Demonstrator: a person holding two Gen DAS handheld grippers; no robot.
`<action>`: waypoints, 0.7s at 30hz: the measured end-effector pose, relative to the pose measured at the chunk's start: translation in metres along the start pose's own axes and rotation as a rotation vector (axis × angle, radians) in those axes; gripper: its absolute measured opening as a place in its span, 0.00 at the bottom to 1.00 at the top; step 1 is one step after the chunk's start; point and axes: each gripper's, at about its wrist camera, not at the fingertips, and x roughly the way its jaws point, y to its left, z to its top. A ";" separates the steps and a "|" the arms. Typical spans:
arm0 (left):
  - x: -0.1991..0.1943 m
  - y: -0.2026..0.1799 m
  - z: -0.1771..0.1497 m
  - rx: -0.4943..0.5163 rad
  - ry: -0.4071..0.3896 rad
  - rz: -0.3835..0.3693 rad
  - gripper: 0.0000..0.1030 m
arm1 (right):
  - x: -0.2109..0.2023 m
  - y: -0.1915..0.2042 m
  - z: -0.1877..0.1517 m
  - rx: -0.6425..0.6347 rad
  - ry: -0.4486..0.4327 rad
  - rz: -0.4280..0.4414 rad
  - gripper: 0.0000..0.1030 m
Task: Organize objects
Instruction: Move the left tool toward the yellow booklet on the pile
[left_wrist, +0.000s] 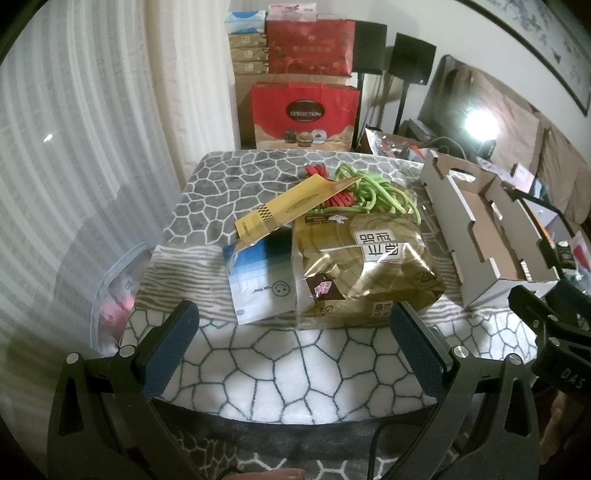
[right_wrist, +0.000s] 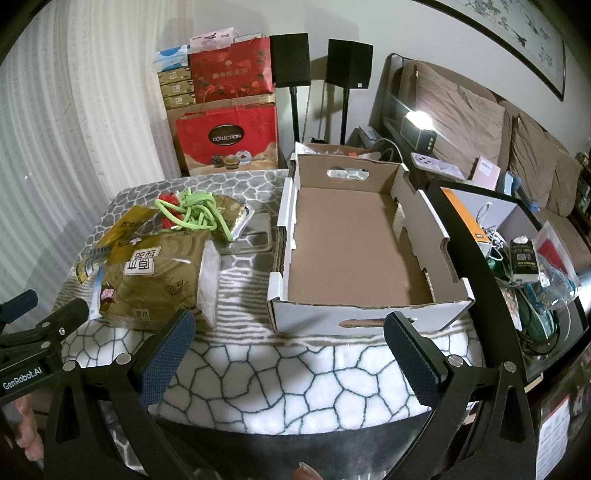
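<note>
A gold tissue pack (left_wrist: 365, 266) (right_wrist: 155, 273) lies on the patterned table cover (left_wrist: 288, 369). Beside it on the left is a blue and white mask packet (left_wrist: 258, 284), with a yellow card (left_wrist: 291, 206) leaning over it. Green cord (left_wrist: 373, 192) (right_wrist: 195, 210) and a red cord (left_wrist: 336, 201) are tangled behind the pack. An empty white cardboard box (right_wrist: 354, 317) (left_wrist: 476, 236) stands on the right of the table. My left gripper (left_wrist: 291, 332) hangs open just short of the pack. My right gripper (right_wrist: 290, 343) is open in front of the box, with nothing between its fingers.
Red gift bags (left_wrist: 304, 114) and stacked boxes stand behind the table by the curtain. A clear zip bag (left_wrist: 114, 295) hangs off the table's left edge. A black-framed side table (right_wrist: 517, 258) with cables and packets and a brown sofa (right_wrist: 480, 122) lie to the right.
</note>
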 end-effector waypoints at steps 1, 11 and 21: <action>0.000 0.000 0.000 0.000 0.000 -0.002 1.00 | 0.000 0.000 0.000 0.000 0.000 0.000 1.00; 0.001 0.001 0.000 0.001 0.002 -0.001 1.00 | 0.000 0.000 0.000 0.001 0.000 0.000 1.00; 0.002 0.009 0.002 0.012 -0.021 0.011 1.00 | 0.002 0.008 0.009 -0.036 0.000 0.056 1.00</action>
